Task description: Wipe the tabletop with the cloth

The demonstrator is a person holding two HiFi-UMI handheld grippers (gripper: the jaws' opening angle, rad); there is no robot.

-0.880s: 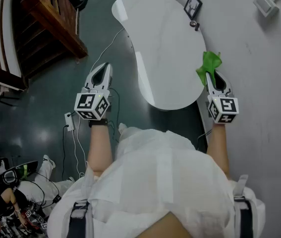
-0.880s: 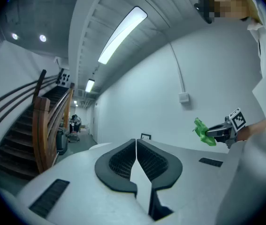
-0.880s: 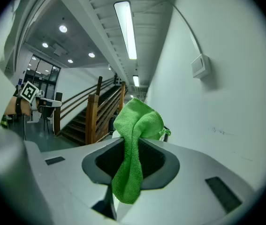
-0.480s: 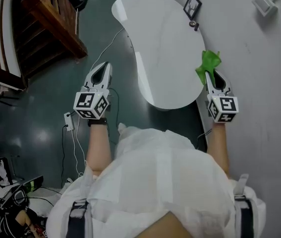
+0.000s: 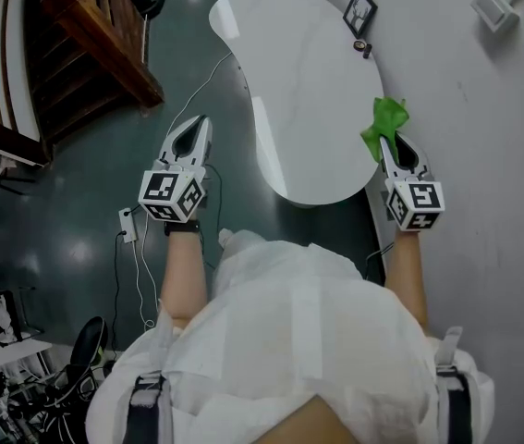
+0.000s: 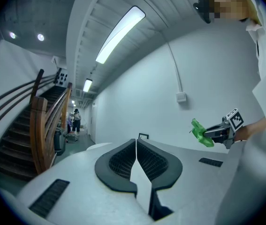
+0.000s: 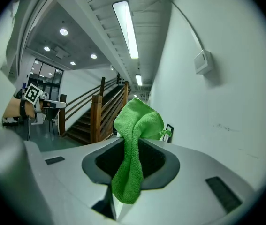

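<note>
A green cloth (image 5: 385, 123) is pinched in my right gripper (image 5: 390, 142), which is shut on it and held over the right edge of the white kidney-shaped tabletop (image 5: 303, 81). In the right gripper view the cloth (image 7: 133, 153) bunches above the jaws and hangs down between them. My left gripper (image 5: 195, 126) is shut with nothing in it, off the table's left side above the dark floor. In the left gripper view its jaws meet at a thin seam, and the right gripper with the cloth (image 6: 201, 133) shows at the right.
A small framed picture (image 5: 360, 10) and a small dark object (image 5: 364, 46) stand at the table's far right edge by the white wall. A wooden staircase (image 5: 95, 40) rises at the left. Cables (image 5: 137, 257) run over the floor. A person (image 6: 76, 118) stands far down the corridor.
My right gripper and the cloth have shifted slightly left toward the tabletop. The left gripper has stayed put. Someone at the bottom left has gone from view.
</note>
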